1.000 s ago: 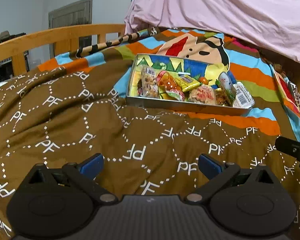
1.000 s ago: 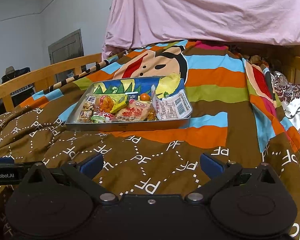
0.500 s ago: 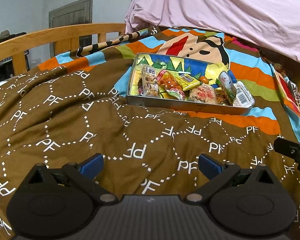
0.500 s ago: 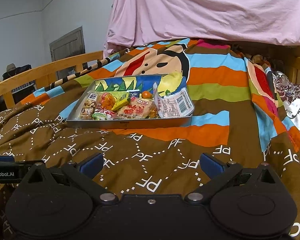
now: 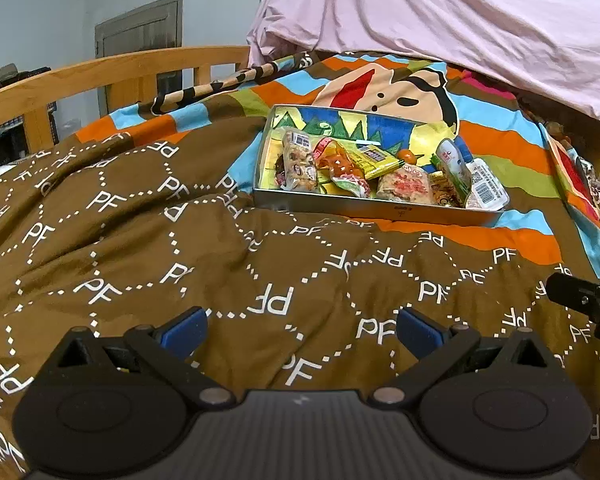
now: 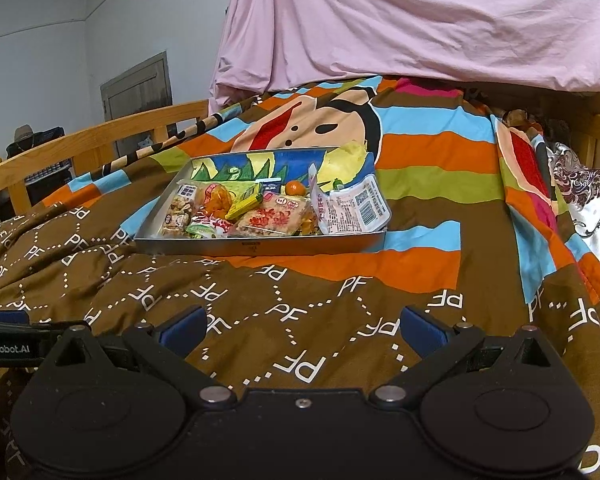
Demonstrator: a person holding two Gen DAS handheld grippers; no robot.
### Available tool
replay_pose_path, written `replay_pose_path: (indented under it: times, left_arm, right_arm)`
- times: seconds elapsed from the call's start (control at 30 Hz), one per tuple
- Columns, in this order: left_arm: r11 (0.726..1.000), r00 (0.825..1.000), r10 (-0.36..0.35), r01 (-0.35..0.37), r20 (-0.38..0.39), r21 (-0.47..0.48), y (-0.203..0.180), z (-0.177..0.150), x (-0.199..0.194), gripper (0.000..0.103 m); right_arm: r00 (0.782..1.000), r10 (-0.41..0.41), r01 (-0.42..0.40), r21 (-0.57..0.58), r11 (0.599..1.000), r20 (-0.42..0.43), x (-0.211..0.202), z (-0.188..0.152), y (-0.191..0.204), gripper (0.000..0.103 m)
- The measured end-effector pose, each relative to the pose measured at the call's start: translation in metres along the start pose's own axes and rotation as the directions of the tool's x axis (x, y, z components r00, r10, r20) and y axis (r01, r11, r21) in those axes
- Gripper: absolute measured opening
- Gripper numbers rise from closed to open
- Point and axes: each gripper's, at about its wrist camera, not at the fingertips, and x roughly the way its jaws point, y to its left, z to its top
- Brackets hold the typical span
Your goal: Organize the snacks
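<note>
Brown PF quilt (image 5: 148, 240), wooden bed rail (image 5: 100, 76), pink sheet (image 6: 420, 20).

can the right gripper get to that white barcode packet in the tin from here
Probably yes. The right gripper is open and empty, only bare quilt lies between, and the white packet stands at the tin's near right corner.

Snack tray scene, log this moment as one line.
left gripper open, empty | right gripper open, empty | snack tray full, on blanket, untouched

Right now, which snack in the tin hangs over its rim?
The white barcode-labelled packet at the tin's right end: its corner overhangs the rim. The cracker pack, yellow bar and the others lie inside.
</note>
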Motion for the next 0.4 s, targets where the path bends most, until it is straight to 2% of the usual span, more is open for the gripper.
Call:
replay_pose_path:
  times: [0.4]
  left_arm:
    - [1.0,1.0,0.005,-0.005,0.01,0.002,0.0003,-0.0007,-0.0019,0.103]
  right_arm:
    - [1.0,0.001,-0.001,-0.001,1.0,-0.001,0.0001,-0.0004,0.0011,0.102]
